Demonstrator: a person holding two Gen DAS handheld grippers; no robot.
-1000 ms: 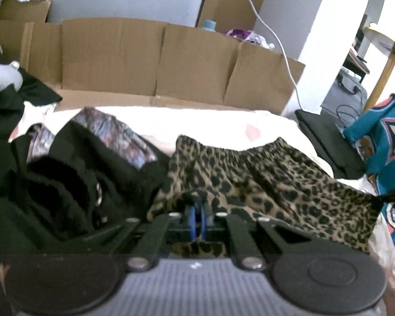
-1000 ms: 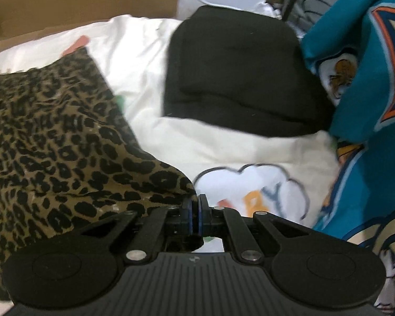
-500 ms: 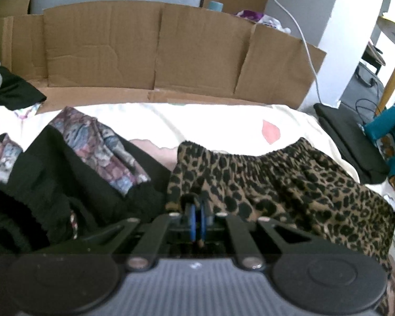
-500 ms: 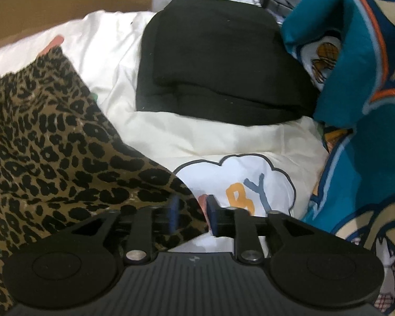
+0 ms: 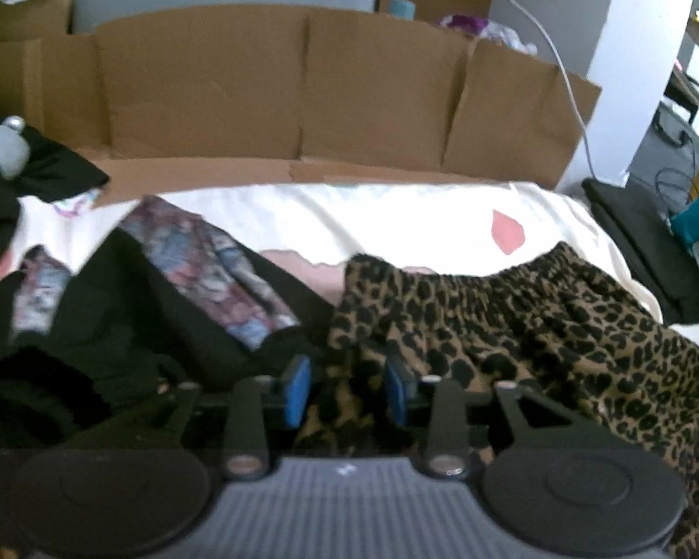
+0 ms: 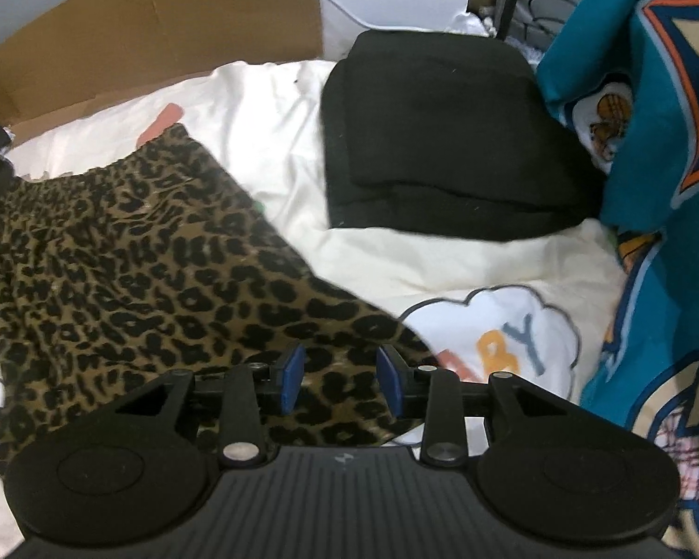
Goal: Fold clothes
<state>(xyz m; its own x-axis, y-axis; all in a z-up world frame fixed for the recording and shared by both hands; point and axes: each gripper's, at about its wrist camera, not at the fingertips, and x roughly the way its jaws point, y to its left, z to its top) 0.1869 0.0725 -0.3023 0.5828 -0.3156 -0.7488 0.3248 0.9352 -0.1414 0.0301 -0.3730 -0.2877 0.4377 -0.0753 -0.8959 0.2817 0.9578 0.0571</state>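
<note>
A leopard-print garment (image 5: 526,326) with an elastic waistband lies spread on the white printed sheet (image 5: 396,219). My left gripper (image 5: 347,386) is open, its blue pads either side of the garment's left near corner. In the right wrist view the same garment (image 6: 140,270) lies to the left, and my right gripper (image 6: 338,379) is open just above its right near corner.
A black and patterned pile of clothes (image 5: 116,316) lies left of the garment. A folded black garment (image 6: 447,139) sits at the back right, a teal printed cloth (image 6: 652,139) on the right. A cardboard wall (image 5: 279,98) lines the far edge.
Both grippers were shut on the leopard garment's near corners a second ago. The right opened first, then the left; the garment now lies released, flat on the sheet.
</note>
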